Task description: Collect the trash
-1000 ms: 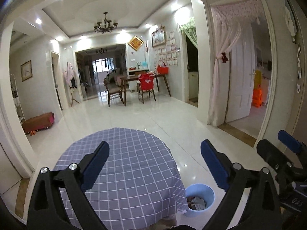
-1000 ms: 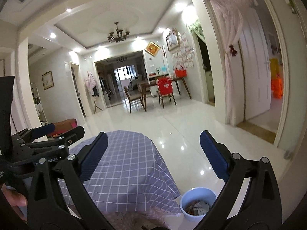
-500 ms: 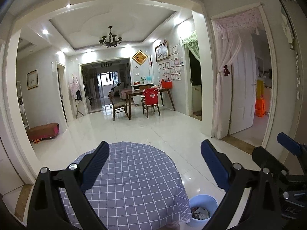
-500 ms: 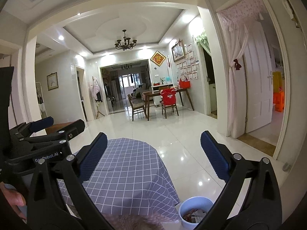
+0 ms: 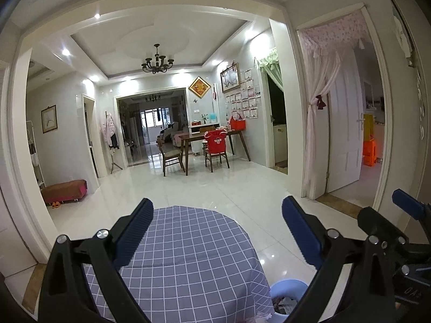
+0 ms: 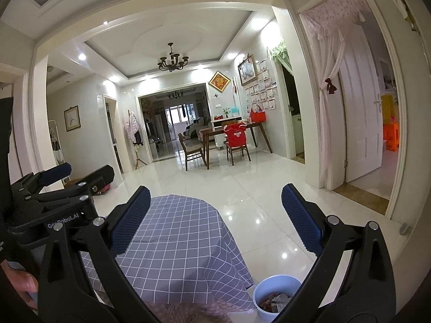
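Both grippers raised above the checked tabletop (image 5: 188, 255).
Left gripper (image 5: 216, 231) and right gripper (image 6: 215, 215) gape wide, empty; the trash-filled blue bin (image 6: 272, 293) stands on the floor, lower right.

On the black body of the left gripper (image 6: 62, 188), at about nine o'clock in the right wrist view, white letters read "GenRobot.AI". In the left wrist view, at about four o'clock, the body of the right gripper (image 5: 404, 215) carries faint characters like "DAS", not clear.
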Action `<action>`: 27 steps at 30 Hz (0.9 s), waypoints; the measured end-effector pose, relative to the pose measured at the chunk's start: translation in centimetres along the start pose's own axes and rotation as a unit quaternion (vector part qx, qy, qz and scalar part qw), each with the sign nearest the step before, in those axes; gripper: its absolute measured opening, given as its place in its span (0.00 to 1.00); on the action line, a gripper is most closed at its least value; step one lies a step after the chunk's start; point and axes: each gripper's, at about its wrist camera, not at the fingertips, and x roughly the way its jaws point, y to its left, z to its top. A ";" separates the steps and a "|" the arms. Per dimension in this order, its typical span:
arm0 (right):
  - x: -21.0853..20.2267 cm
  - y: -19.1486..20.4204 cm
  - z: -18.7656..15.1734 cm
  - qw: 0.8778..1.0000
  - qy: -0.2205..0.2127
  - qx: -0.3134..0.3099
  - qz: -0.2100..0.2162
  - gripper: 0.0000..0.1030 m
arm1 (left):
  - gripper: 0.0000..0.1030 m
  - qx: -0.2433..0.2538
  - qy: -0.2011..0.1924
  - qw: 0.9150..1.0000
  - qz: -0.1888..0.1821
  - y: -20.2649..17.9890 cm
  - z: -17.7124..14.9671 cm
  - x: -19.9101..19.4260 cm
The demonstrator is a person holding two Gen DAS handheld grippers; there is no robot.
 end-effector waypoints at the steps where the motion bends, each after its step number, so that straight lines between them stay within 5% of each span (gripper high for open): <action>1: 0.1 -0.1 -0.1 1.000 0.001 0.001 0.001 0.93 | 0.92 0.000 0.001 1.000 -0.002 0.0 0.0 0.1; 27: 1.0 -0.5 0.0 1.000 0.009 0.006 0.002 0.93 | 0.92 0.009 0.016 1.000 -0.014 -0.7 -0.4 1.5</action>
